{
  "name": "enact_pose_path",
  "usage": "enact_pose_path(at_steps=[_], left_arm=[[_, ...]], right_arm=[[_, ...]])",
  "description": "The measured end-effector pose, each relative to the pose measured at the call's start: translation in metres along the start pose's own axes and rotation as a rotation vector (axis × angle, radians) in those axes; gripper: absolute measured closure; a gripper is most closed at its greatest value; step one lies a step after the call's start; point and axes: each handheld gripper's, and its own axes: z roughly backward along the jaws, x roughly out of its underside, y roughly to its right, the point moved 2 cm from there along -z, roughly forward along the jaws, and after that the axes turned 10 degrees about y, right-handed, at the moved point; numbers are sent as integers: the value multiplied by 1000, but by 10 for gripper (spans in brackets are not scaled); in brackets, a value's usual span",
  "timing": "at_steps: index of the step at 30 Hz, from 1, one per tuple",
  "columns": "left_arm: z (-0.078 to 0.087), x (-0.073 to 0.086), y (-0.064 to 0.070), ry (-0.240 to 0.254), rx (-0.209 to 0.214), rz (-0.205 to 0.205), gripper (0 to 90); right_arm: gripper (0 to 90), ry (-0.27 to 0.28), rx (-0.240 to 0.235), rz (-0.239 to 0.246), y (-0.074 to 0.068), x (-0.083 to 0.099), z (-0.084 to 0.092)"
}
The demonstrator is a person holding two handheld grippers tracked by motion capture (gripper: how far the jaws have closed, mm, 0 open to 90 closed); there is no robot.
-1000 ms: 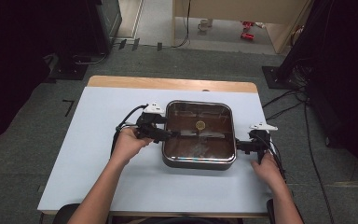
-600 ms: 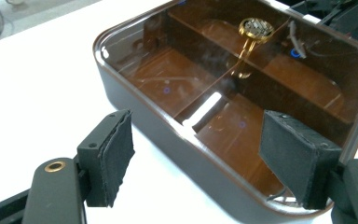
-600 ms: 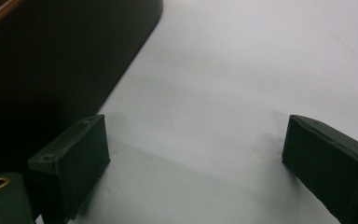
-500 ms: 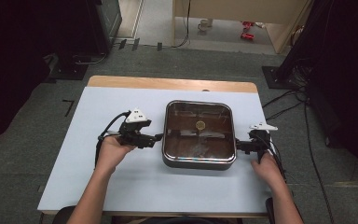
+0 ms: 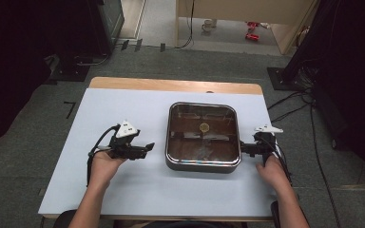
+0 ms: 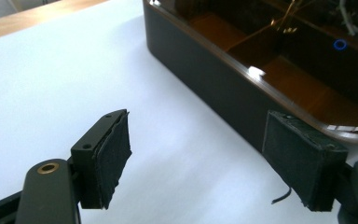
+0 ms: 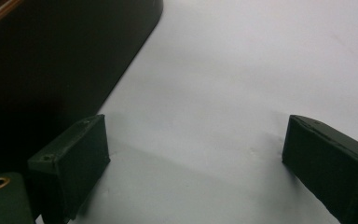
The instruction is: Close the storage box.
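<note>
A white rectangular sheet [image 5: 100, 185] is covering most of the worktop [image 5: 171, 85], whose pale wooden edge is showing along the far side, and a dark square pan with rounded corners and a glossy brown-tinted glass lid [image 5: 203, 137] is sitting on the sheet right of its middle. To the left of that pan, the person's left hand [image 5: 103, 164] is holding the left claw [image 5: 148, 147] just above the sheet, its tips pointing toward the pan's left wall and standing a little apart from it. In the left gripper view this claw [image 6: 196, 161] is showing its two black padded jaws spread wide with nothing between them, the pan's dark side wall [image 6: 205, 84] and shiny lid lying just beyond the right-hand jaw. On the pan's lid a small round golden knob [image 5: 203, 127] is sitting near the centre. At the pan's right side, the right hand [image 5: 272, 171] is holding the right claw [image 5: 244, 148] close against the pan's right wall. In the right gripper view that claw [image 7: 193, 158] is also standing wide open and empty over the white sheet, with the pan's dark wall [image 7: 51, 70] rising just beside the left-hand jaw.
</note>
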Motion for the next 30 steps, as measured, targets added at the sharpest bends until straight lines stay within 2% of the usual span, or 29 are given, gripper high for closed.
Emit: enact_pose_path(at_steps=[7,12,17,19,22,24,27,30], left_arm=[[3,19,3,-5,-2,-1,226],[3,30,4,-8,-24,-16,211],[3,38,7,-9,-13,-9,212],[0,45,7,-37,-15,-16,212],[-5,50,9,-65,-14,-6,218],[-8,52,12,-74,-11,-1,223],[-12,54,13,-88,-20,-25,223],[-15,58,11,-111,-29,-16,223]], right_arm=[[65,1,1,-1,0,0,0],[65,0,1,-2,0,0,0],[65,0,1,-1,0,0,0],[65,0,1,0,0,0,0],[65,0,1,-1,0,0,0],[65,0,1,0,0,0,0],[65,0,1,0,0,0,0],[65,0,1,0,0,0,0]])
